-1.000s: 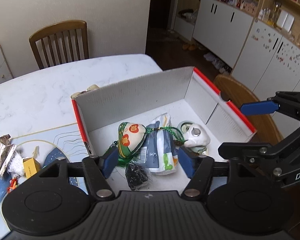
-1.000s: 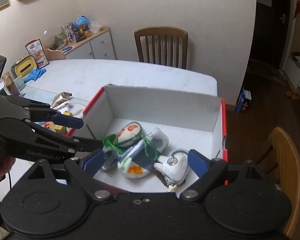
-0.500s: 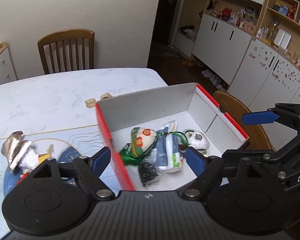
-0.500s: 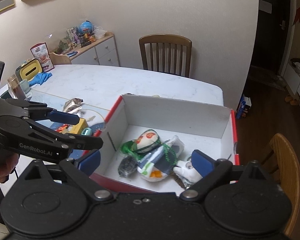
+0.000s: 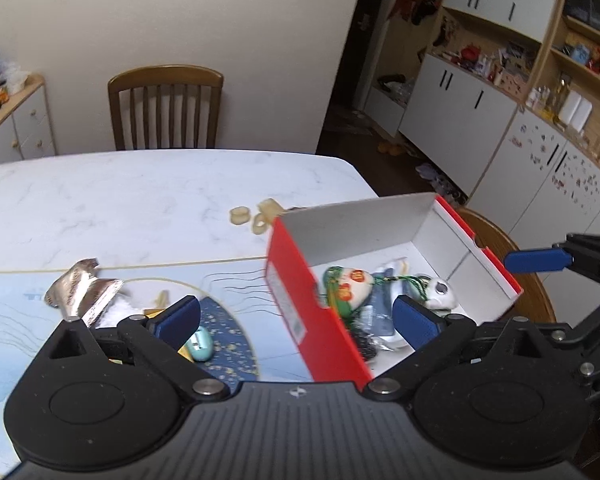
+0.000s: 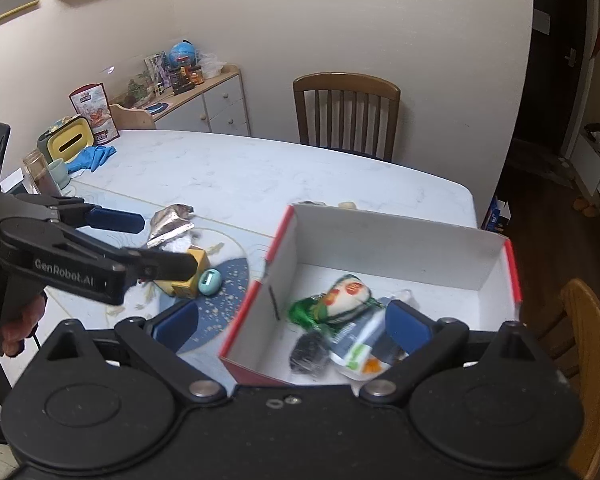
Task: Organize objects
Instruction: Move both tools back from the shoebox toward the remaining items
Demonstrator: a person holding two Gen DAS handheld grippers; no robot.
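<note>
A red and white cardboard box (image 5: 300, 280) (image 6: 380, 236) stands at the right end of the white table. In it lie a white and green pouch with red marks (image 5: 350, 286) (image 6: 340, 296), a blue and white packet (image 6: 356, 344), a black mesh ball (image 6: 308, 354) and a white round toy (image 5: 440, 294). On the mat left of the box lie a foil wrapper (image 5: 80, 288) (image 6: 170, 222), a teal egg-shaped thing (image 5: 200, 344) (image 6: 210, 281) and a yellow block (image 6: 188, 272). My left gripper (image 5: 296, 316) is open and empty over the box's left wall. My right gripper (image 6: 292, 322) is open and empty above the box.
Beige rings (image 5: 256, 216) lie on the table behind the box. Wooden chairs stand at the far side (image 5: 166, 108) and at the right end (image 6: 588, 344). A blue cloth (image 6: 92, 158), a cup and a yellow tissue box (image 6: 66, 144) stand at the far left.
Both grippers have drawn up and left, away from the box interior. The left gripper, earlier over the box contents, now straddles its left wall. Both stay open and empty.
</note>
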